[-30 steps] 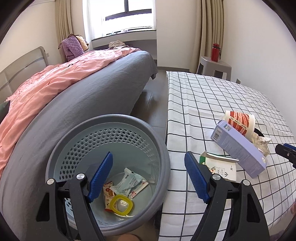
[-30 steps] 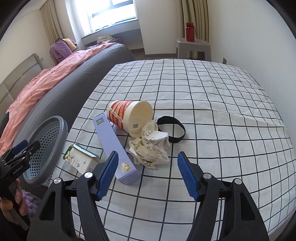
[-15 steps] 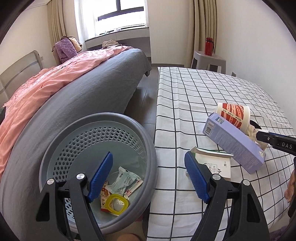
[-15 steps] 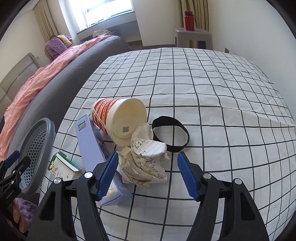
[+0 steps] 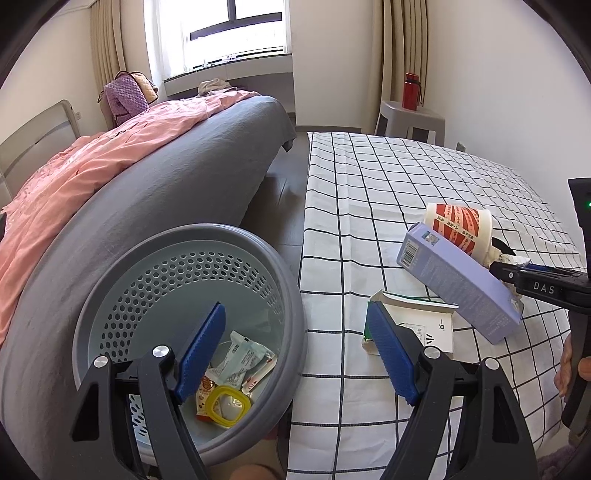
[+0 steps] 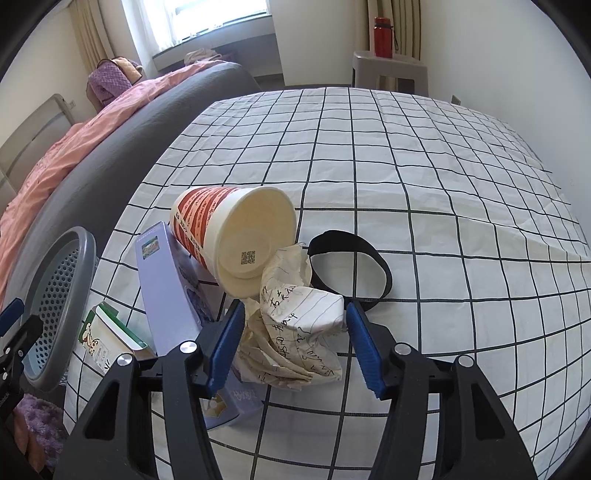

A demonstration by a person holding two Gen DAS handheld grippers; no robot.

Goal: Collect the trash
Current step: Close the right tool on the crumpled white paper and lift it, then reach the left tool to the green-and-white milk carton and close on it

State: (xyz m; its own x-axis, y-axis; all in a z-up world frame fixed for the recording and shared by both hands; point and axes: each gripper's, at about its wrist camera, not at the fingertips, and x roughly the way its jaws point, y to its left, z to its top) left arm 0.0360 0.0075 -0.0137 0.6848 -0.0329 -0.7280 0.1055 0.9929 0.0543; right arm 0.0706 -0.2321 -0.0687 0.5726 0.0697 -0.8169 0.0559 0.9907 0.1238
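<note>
Trash sits on the checked sheet, grey bed with pink cover at 9 o'clock, stool with red bottle at 12. Crumpled lined paper, handwritten, lies between right gripper jaws, which are closing, pads not yet pressing. Tipped cup, lilac box, black band touch it. Left gripper wide, empty, above grey basket.

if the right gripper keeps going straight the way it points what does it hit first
Most likely the crumpled paper, which already sits between the closing jaws of the right gripper. Behind it lies the tipped paper cup.
</note>
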